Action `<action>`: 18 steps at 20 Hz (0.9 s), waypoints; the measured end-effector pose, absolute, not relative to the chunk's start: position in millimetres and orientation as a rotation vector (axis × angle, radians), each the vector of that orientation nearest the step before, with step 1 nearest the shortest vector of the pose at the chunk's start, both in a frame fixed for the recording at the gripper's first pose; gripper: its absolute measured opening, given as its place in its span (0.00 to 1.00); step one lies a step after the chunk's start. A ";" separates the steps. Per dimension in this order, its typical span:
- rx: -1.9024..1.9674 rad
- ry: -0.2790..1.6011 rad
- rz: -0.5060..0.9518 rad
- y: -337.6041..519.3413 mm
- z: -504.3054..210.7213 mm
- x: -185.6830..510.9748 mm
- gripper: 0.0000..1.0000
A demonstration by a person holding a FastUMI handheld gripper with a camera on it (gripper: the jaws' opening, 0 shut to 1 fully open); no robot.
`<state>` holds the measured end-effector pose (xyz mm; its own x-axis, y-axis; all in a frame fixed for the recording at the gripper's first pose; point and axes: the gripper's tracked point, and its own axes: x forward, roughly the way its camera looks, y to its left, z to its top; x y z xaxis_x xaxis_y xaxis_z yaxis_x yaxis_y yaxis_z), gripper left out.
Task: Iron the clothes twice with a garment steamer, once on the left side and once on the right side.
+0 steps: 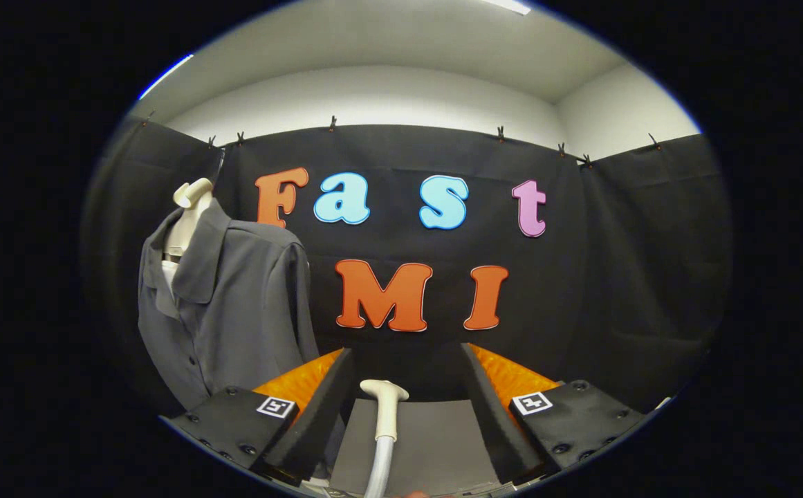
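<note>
A grey collared shirt (232,311) hangs on a pale mannequin bust (190,207), off to the left beyond the left finger. The white steamer head (385,401) with its hose (378,470) stands upright between my fingers, nearer the left one, with a gap on each side. My gripper (407,363) is open and neither finger touches the steamer. The steamer sits over a grey surface (436,443) just ahead of the fingers.
The booth's black cloth wall (615,277) closes the space behind and to the right. White room walls and ceiling show above it.
</note>
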<state>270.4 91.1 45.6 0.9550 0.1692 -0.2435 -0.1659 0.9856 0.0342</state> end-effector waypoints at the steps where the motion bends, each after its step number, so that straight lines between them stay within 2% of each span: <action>1: 0.017 0.283 0.158 90.5 32.3 288.0 0.98; 6: 0.033 0.517 0.171 115.5 -61.6 345.3 0.99; 13: 0.161 0.873 0.198 135.5 -201.4 366.3 0.99; 18: 0.257 1.001 0.192 142.0 -244.4 367.3 0.98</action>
